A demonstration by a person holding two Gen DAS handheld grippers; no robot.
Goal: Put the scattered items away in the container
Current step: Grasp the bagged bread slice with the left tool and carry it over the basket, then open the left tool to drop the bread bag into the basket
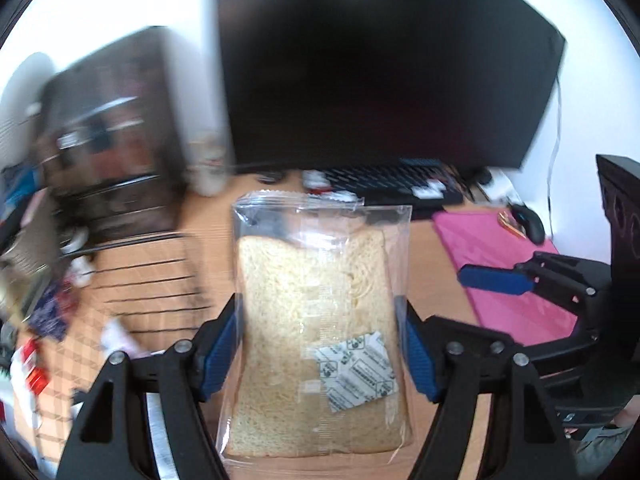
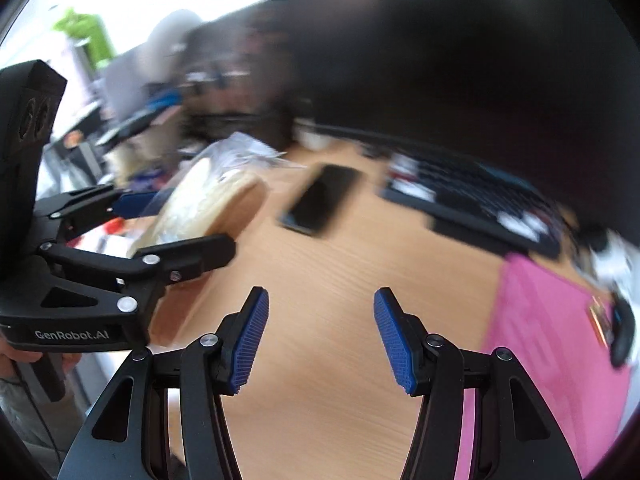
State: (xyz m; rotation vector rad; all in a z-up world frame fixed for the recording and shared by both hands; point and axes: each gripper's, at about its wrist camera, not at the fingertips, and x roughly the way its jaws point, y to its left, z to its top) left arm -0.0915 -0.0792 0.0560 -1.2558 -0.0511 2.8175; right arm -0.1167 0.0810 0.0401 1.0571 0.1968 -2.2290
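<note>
A clear bag of sliced bread [image 1: 304, 320] with a small white sachet inside stands upright between the blue pads of my left gripper [image 1: 318, 304], which is shut on its sides and holds it above the wooden desk. In the right wrist view the same bread bag [image 2: 200, 196] sticks out of the left gripper [image 2: 182, 224] at the left. My right gripper [image 2: 321, 296] hangs open over bare desk with nothing between its fingers. One of its blue fingers [image 1: 492, 280] shows at the right in the left wrist view. A blurred black wire rack or basket [image 1: 152, 280] lies left of the bread.
A large dark monitor [image 1: 380, 64] and a black keyboard [image 1: 392, 184] stand at the back. A pink mat [image 1: 512, 272] with a black mouse [image 1: 530, 224] lies at the right. A black phone [image 2: 320, 200] rests on the desk. Blurred clutter fills the left edge.
</note>
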